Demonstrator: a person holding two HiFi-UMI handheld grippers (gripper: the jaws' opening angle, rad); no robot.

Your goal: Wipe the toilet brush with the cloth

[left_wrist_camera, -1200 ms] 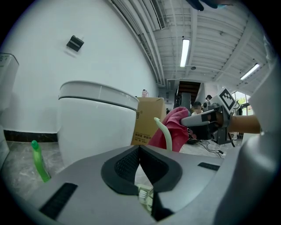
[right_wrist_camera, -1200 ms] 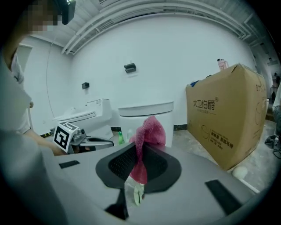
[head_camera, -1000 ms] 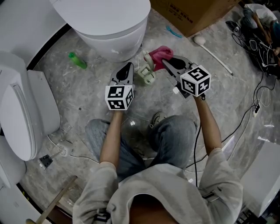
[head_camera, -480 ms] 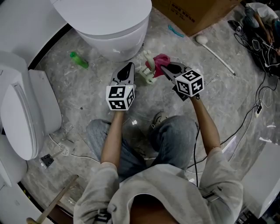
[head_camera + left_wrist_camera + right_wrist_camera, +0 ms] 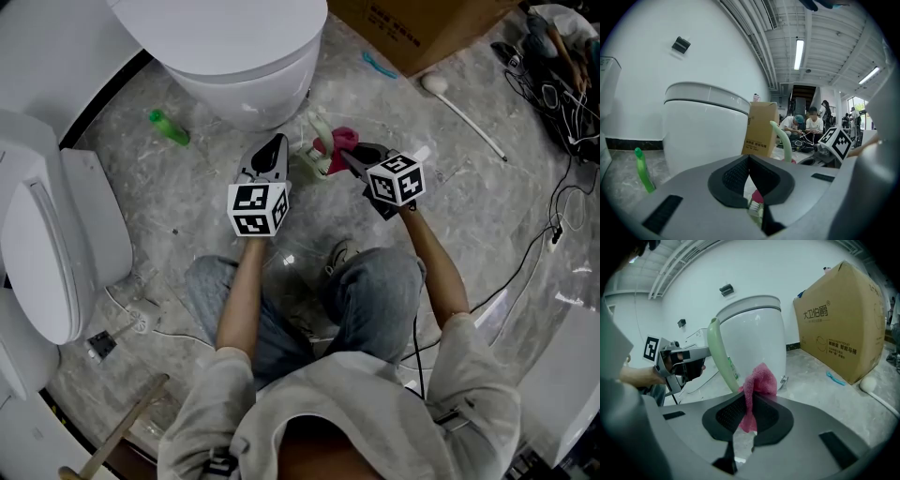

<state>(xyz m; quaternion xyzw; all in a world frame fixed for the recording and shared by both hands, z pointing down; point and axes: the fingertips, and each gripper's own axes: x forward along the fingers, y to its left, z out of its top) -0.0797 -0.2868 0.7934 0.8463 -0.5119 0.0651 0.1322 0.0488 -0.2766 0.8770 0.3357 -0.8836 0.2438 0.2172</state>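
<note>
grey marbled floor (image 5: 187, 187) is seen by a toilet (image 5: 244, 56). a pink cloth (image 5: 759, 380) is pinched in the closed right gripper (image 5: 747, 401), touching the green toilet brush (image 5: 717, 348) just ahead. the left gripper (image 5: 749, 157) is closed on nothing.

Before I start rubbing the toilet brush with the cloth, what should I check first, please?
1. Cloth grip: right claw shut on pink cloth, ok.
2. Contact: pink cloth against toilet brush handle, cannot tell; they look adjacent.
3. Support: left claw is shut, nothing between its pads, not ok.
4. Handle stands up: ok.
5. Claws apart from each other: ok.
</note>
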